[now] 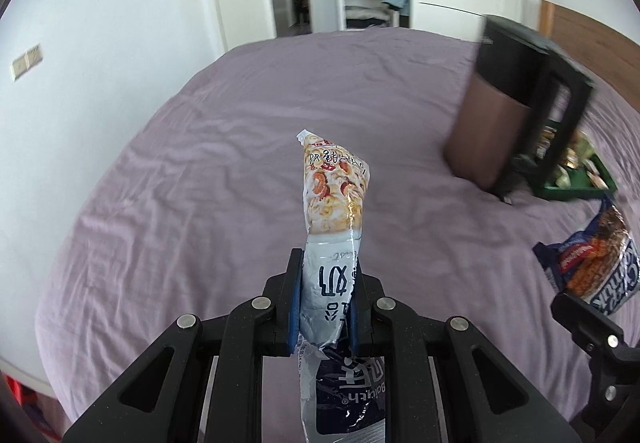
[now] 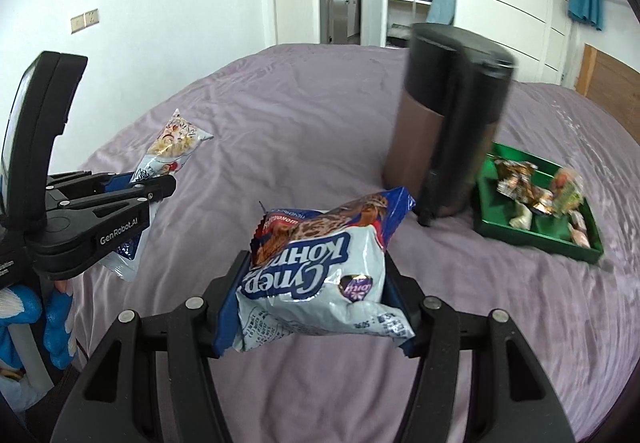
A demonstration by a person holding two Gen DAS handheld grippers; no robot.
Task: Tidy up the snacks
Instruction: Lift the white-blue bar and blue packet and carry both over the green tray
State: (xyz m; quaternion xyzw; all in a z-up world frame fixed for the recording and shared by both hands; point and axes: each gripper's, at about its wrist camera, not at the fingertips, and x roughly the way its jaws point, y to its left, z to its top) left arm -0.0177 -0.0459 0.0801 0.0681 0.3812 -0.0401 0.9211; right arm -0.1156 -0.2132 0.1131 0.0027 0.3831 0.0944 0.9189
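Two snack packs are up off the bed point(image 2: 280, 111), one per gripper, both apparently headed for the green tray point(image 2: 532, 239) at the far right. The left gripper point(image 1: 324, 307) is pressed tight on a slim white-and-blue pouch point(image 1: 334, 199), pinching it across the narrow middle so the printed top sticks up ahead of the fingers and the dark tail hangs back under them; a thin pack needs a near-shut pinch. The right gripper point(image 2: 316, 307) stands about half spread and clamps a puffy blue-and-white bag point(image 2: 320, 275) across its width, the blue pads on either edge; the bag lies flat and level between the fingers, clear of the sheet.

The tray already holds several small wrapped sweets, so it reads as the sorting spot. A tall brown-and-black flask point(image 2: 448, 123) stands on the bed just left of the tray, touching or nearly so; its blur hides any label.

Writing: the bag shows upside-down Cyrillic, roughly "Супер" and "Конти", plus a red banner too small to read. The pouch carries Chinese characters and "Baiyith"-like lettering, unsure. The left gripper's arm reads "GenRobot.AI".
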